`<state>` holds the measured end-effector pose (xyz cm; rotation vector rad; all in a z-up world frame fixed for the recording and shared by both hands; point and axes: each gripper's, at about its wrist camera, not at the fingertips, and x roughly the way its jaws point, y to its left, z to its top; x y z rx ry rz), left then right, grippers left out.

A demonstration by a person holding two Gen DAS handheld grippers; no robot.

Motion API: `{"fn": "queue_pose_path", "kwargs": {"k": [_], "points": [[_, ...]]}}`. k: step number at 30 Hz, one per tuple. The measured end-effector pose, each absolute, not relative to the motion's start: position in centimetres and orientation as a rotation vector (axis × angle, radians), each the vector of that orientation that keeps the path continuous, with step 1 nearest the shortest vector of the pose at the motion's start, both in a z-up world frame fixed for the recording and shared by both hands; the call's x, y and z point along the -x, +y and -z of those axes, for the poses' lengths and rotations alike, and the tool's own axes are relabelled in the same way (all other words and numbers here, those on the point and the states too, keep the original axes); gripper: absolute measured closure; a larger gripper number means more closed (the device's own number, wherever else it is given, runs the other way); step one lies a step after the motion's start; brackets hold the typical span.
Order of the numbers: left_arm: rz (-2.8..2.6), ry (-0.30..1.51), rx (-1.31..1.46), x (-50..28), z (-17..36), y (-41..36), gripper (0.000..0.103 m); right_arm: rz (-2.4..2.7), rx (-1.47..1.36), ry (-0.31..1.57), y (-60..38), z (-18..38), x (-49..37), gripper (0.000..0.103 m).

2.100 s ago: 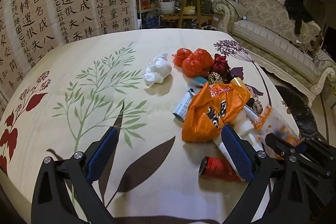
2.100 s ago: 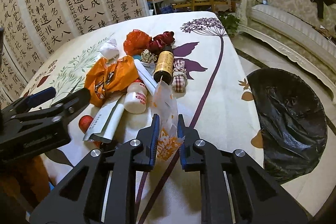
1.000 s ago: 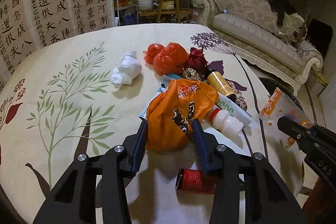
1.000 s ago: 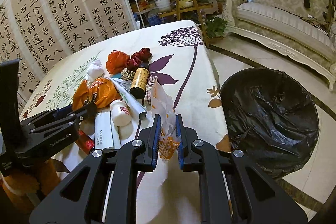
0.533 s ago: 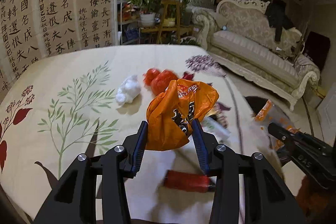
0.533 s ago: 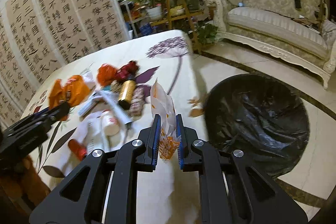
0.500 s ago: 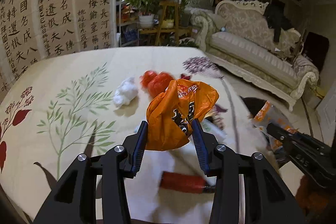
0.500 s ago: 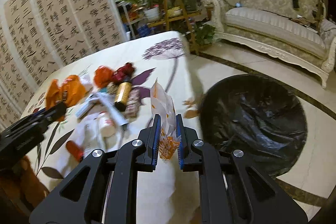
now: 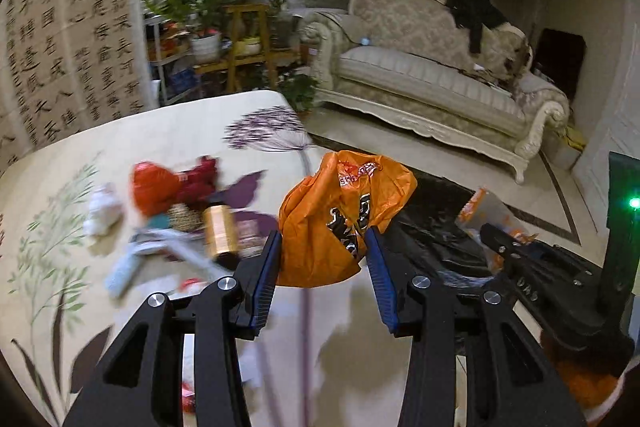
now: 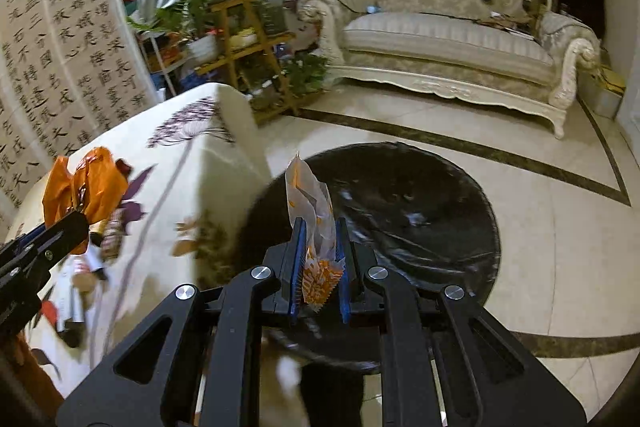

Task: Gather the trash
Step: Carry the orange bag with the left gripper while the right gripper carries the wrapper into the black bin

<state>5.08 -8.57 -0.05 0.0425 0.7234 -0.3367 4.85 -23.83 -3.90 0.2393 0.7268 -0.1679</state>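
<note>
Left wrist: one orange bag [image 9: 343, 217], gripped.

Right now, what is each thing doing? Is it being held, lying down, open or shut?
Left gripper: shut on the orange plastic bag.
Orange plastic bag: crumpled, held up off the table.
Right gripper: shut on the snack wrapper.
Snack wrapper: pinched upright, over the bin.
Black-lined trash bin: open, on the floor.
Brown bottle: lying on the table.
White wad: crumpled, on the table.
</note>
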Motion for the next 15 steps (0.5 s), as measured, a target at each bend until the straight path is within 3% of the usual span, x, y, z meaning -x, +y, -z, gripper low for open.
{"fn": "queue_pose_path", "kwargs": {"k": [15], "points": [[0.349, 0.800, -0.170, -8.2, 3.5, -15.9, 0.060, 0.189, -0.281, 0.768, -27.4, 6.9, -7.0, 0.088]]}}
